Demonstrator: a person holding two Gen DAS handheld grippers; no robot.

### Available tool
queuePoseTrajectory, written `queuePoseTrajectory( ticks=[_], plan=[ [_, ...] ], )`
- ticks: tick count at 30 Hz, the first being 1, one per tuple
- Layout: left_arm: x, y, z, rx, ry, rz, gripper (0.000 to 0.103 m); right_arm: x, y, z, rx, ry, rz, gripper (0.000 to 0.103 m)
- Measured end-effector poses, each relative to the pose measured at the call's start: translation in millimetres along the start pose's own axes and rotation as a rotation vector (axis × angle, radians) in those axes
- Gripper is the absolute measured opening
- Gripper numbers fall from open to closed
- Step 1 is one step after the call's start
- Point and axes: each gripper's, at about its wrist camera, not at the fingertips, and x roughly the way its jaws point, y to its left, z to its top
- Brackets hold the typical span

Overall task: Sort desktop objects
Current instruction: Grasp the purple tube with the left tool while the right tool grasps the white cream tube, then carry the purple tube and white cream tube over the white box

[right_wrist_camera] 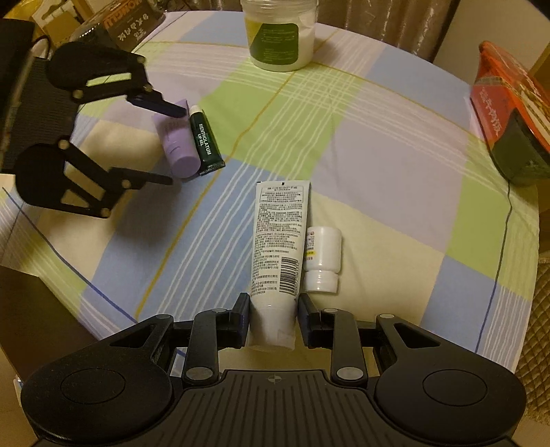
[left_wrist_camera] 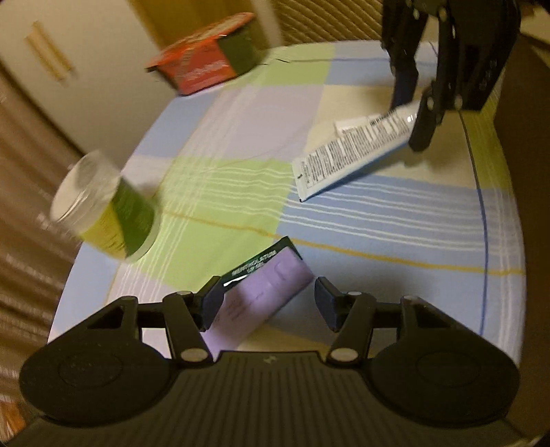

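My left gripper (left_wrist_camera: pixel 266 304) is open, its jaws astride a purple tube (left_wrist_camera: pixel 254 306) that lies beside a dark green lip-gel tube (left_wrist_camera: pixel 254 266). In the right wrist view both tubes, purple (right_wrist_camera: pixel 178 144) and green (right_wrist_camera: pixel 205 141), lie on the cloth between the open left gripper (right_wrist_camera: pixel 173 144) fingers. My right gripper (right_wrist_camera: pixel 273 316) has its jaws around the cap end of a white tube (right_wrist_camera: pixel 280 240), which lies flat; whether they press it is unclear. A small white bottle (right_wrist_camera: pixel 321 256) lies right beside that tube. The left wrist view shows the right gripper (left_wrist_camera: pixel 414 110) at the white tube (left_wrist_camera: pixel 347 151).
A round table with a pastel plaid cloth (right_wrist_camera: pixel 378 144). A white jar with a green label stands at its edge (right_wrist_camera: pixel 280 34), also in the left wrist view (left_wrist_camera: pixel 103 213). A red and dark box sits at the rim (right_wrist_camera: pixel 512 113) (left_wrist_camera: pixel 206 58). Dark boxes stand behind the left gripper (right_wrist_camera: pixel 130 24).
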Motion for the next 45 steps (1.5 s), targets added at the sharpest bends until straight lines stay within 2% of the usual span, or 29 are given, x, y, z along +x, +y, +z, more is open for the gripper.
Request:
queuePoseTrajectory(
  ticks=[4, 10, 13, 18, 21, 24, 29, 31, 33, 36, 39, 40, 43, 45],
  plan=[
    [9, -1, -1, 0.038, 0.008, -0.029, 0.051, 1, -2, 1, 0.005, -0.006, 0.002, 0.028],
    [-2, 2, -7, -0.07, 0.062, -0.082, 0.05, 4, -1, 3, -0.003, -0.011, 0.013, 0.028],
    [-14, 0, -12, -0.085, 0.074, -0.131, 0.05, 5, 1, 4, -0.009, -0.013, 0.02, 0.028],
    [-17, -10, -14, 0.033, 0.077, -0.112, 0.05, 6, 3, 3, -0.01, -0.015, 0.028, 0.028],
    [-9, -8, -14, 0.07, 0.103, -0.088, 0.051, 4, 3, 2, -0.005, -0.02, 0.031, 0.028],
    [-5, -1, -9, 0.001, 0.122, -0.108, 0.043, 0, 1, 0, 0.004, -0.03, 0.03, 0.028],
    [-10, 7, -4, -0.158, 0.185, -0.193, 0.031, -9, -5, -2, 0.024, -0.051, 0.024, 0.028],
    [-14, 4, -3, -0.159, 0.191, -0.203, 0.031, -10, -6, -3, 0.028, -0.056, 0.023, 0.028],
    [-15, -1, -1, -0.126, 0.173, -0.197, 0.038, -9, -6, -3, 0.032, -0.058, 0.024, 0.028],
    [-10, -6, 2, -0.086, 0.17, -0.19, 0.039, -9, -5, -4, 0.034, -0.06, 0.029, 0.028],
    [1, -5, 4, -0.094, 0.185, -0.188, 0.04, -10, -4, -6, 0.037, -0.062, 0.033, 0.028],
    [2, -3, 4, -0.109, 0.181, -0.191, 0.04, -11, -5, -7, 0.039, -0.063, 0.034, 0.028],
    [3, -1, 5, -0.125, 0.166, -0.192, 0.027, -11, -5, -9, 0.045, -0.067, 0.031, 0.028],
    [2, -4, 5, -0.127, 0.163, -0.17, 0.026, -13, -5, -10, 0.045, -0.074, 0.025, 0.028]
  ],
)
